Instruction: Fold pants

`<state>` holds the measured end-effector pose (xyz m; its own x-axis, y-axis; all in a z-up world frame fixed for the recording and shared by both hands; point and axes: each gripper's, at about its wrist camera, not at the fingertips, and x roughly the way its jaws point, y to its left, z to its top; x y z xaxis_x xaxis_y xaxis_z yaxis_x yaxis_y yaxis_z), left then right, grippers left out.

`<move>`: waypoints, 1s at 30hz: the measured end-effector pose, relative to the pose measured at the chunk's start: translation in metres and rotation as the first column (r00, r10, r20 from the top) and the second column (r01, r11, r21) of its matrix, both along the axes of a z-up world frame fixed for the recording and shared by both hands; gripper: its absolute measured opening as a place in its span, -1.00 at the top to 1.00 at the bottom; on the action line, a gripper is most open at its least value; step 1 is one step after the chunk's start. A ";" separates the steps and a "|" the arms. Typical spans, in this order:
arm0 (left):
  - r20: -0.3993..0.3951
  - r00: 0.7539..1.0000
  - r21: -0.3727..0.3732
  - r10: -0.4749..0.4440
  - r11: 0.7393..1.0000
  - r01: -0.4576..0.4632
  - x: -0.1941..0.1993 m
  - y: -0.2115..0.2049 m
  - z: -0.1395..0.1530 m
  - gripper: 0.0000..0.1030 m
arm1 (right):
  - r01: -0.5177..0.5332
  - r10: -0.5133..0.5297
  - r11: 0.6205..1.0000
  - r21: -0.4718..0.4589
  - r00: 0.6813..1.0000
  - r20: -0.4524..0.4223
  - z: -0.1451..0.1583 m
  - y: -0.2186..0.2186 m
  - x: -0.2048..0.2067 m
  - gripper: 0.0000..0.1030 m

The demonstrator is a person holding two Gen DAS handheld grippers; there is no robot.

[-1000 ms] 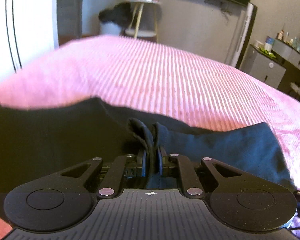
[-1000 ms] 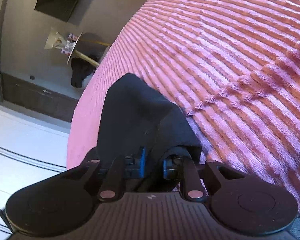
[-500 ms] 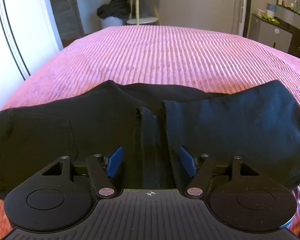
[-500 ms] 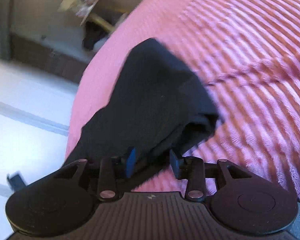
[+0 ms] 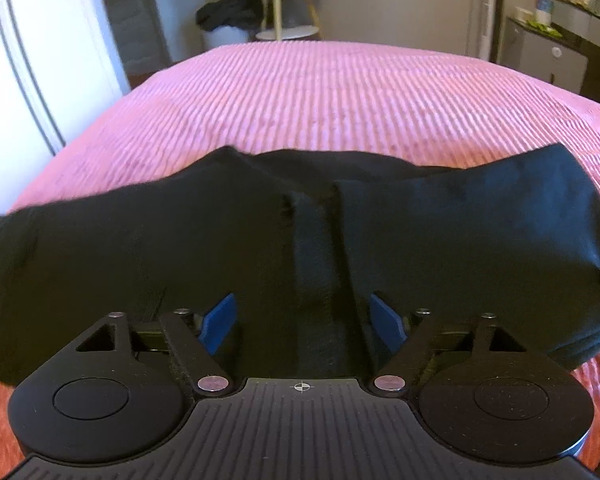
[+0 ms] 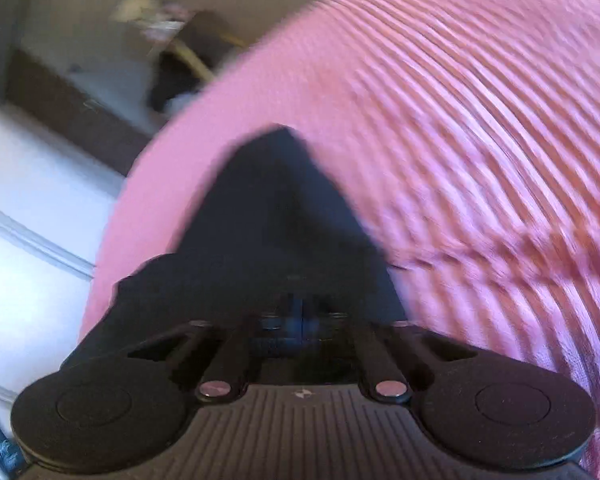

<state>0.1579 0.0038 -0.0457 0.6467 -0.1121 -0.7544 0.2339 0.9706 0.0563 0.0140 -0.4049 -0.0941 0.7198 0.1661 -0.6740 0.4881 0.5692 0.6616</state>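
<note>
The black pants (image 5: pixel 180 248) lie folded across the near part of the pink ribbed bedspread (image 5: pixel 340 100). My left gripper (image 5: pixel 304 320) hovers over their near edge, open, with blue pads (image 5: pixel 220 322) apart and nothing held. In the blurred right wrist view the pants (image 6: pixel 276 216) reach up from my right gripper (image 6: pixel 302 316), whose jaws stand close together with dark cloth at them; whether they pinch the cloth is unclear.
A white wardrobe (image 5: pixel 28 60) stands left of the bed. Beyond the far edge are a round side table (image 5: pixel 284 0), a dark clothes heap on a basket (image 5: pixel 228 12), and a dresser (image 5: pixel 556 52) at right.
My left gripper opened and let go of the pants, then drew back a little. The right gripper loosened half a second ago; its jaws now look closed again as it swings.
</note>
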 end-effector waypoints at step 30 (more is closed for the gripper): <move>-0.318 0.713 -0.714 0.625 0.337 -0.614 -0.024 0.328 -0.077 -0.70 | 0.030 -0.050 0.993 0.115 0.984 0.171 0.003 0.004 -0.023 0.16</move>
